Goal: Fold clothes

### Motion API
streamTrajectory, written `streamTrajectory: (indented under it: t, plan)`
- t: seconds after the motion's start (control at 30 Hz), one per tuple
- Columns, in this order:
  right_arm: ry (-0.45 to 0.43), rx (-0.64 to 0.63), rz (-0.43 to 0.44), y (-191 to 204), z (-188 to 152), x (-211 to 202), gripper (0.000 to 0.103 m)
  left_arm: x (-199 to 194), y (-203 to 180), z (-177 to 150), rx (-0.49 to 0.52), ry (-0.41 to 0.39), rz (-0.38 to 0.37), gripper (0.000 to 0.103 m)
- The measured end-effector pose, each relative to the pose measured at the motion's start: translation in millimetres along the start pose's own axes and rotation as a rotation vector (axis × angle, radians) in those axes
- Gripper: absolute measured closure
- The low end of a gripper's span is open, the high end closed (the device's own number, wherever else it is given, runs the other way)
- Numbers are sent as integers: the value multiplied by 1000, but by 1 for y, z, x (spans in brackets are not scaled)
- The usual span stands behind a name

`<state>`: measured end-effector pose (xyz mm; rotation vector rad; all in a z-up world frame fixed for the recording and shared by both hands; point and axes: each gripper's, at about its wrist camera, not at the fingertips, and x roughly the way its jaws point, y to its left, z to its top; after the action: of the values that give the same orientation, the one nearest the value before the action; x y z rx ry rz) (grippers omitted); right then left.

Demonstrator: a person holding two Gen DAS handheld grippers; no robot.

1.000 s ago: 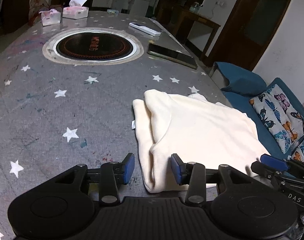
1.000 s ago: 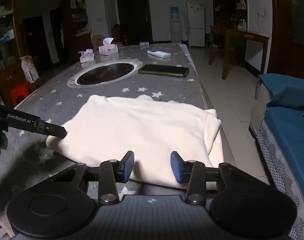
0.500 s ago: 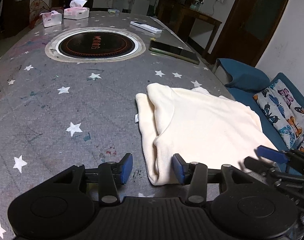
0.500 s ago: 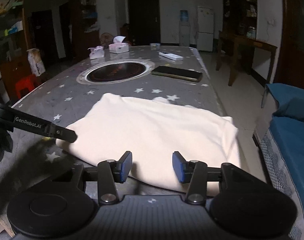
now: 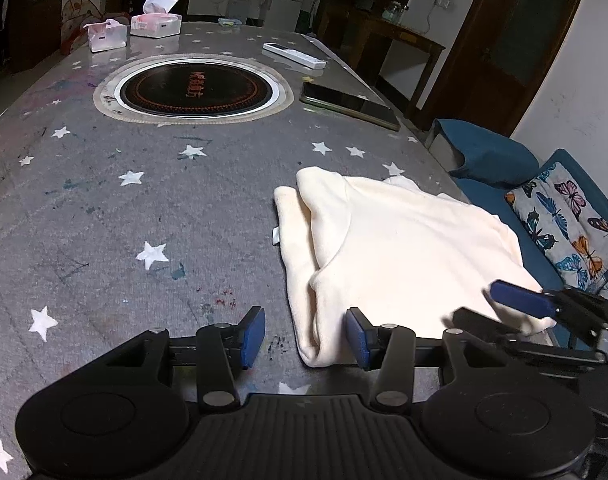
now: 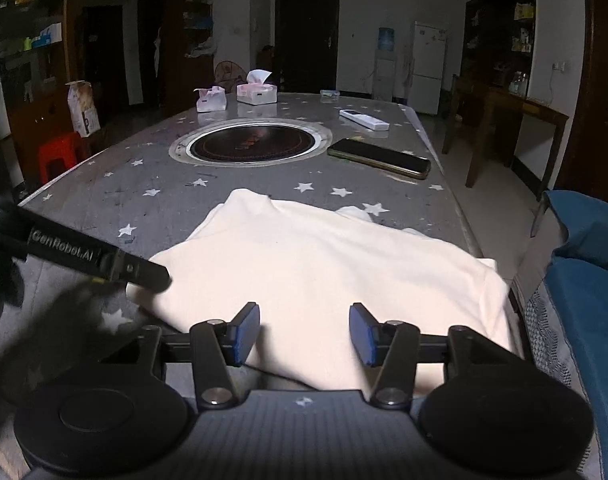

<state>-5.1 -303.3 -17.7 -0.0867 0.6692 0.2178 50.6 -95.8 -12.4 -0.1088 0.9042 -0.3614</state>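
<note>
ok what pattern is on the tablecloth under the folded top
Grey with scattered white stars. The tablecloth shows best in the left wrist view, left of the cream top.

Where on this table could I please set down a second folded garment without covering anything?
The widest bare patch is the starred tabletop left of the cream garment, in front of the round cooktop. The far end is crowded: two tissue boxes, the remote and the phone. The right edge beside the garment has almost no room.
</note>
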Motion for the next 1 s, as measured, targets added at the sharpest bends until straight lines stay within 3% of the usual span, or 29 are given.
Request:
streamTrajectory:
  t: [0.1, 0.27, 0.63, 0.8, 1.0]
  plan:
    - [41, -23, 8, 7, -3, 11, 50, -1, 1, 0, -1, 3, 1, 54]
    - [34, -21, 21, 10, -7, 4, 42, -3, -1, -1, 6, 1, 1, 52]
    - [13, 44, -27, 4, -11, -10, 12, -12, -11, -15, 57, -15, 7, 32]
    - [0, 53, -71, 5, -13, -17, 0, -16, -16, -23, 84, -22, 12, 29]
    - [0, 73, -106, 2, -18, -21, 0, -20, -20, -28, 98, -25, 12, 22]
